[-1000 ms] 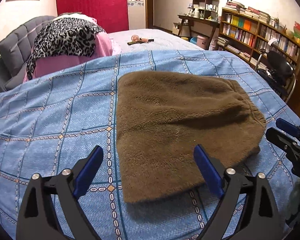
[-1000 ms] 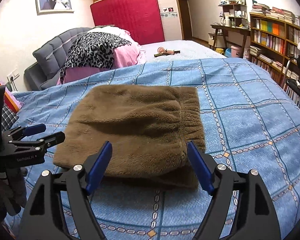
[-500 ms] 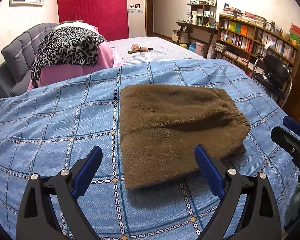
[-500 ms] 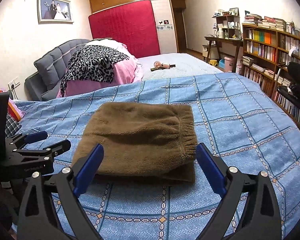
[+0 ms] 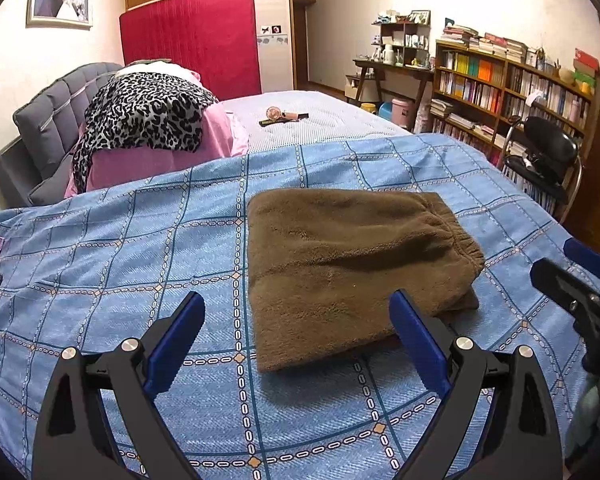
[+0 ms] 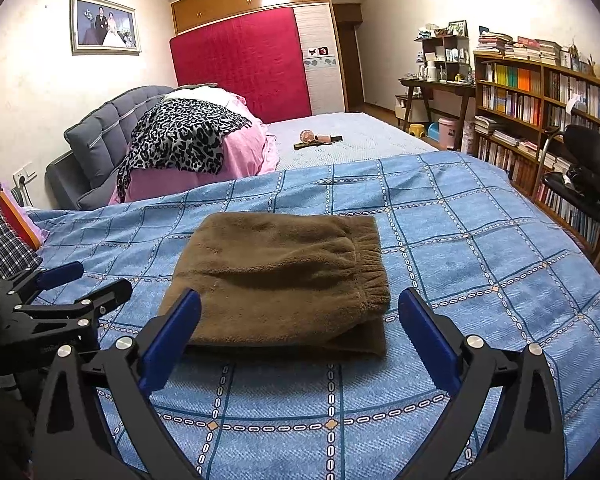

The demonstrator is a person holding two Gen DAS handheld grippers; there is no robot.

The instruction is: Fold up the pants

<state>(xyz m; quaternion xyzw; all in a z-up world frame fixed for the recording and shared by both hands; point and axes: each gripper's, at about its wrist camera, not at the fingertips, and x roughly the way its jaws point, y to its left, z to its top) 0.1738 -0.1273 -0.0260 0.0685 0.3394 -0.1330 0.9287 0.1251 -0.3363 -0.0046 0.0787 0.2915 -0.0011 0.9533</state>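
The brown fleece pants [image 5: 352, 264] lie folded into a compact rectangle on the blue checked bedspread [image 5: 140, 248], elastic waistband to the right; they also show in the right wrist view [image 6: 280, 276]. My left gripper [image 5: 296, 320] is open and empty, held above the bedspread just short of the pants' near edge. My right gripper [image 6: 300, 320] is open and empty, also just short of the near edge. Each gripper shows in the other's view: the right one [image 5: 572, 272] at the right edge, the left one [image 6: 72, 284] at the left edge.
A pink quilt with a leopard-print cloth [image 6: 184, 136] lies against the grey headboard [image 6: 100, 136]. Small items [image 6: 316, 140] lie on the far bed. Bookshelves [image 6: 540, 96], a desk and a black chair [image 6: 584, 176] stand on the right.
Both grippers have drawn back and up from the folded pants, which now look smaller and farther away. The pants have not moved. Both grippers stayed open.
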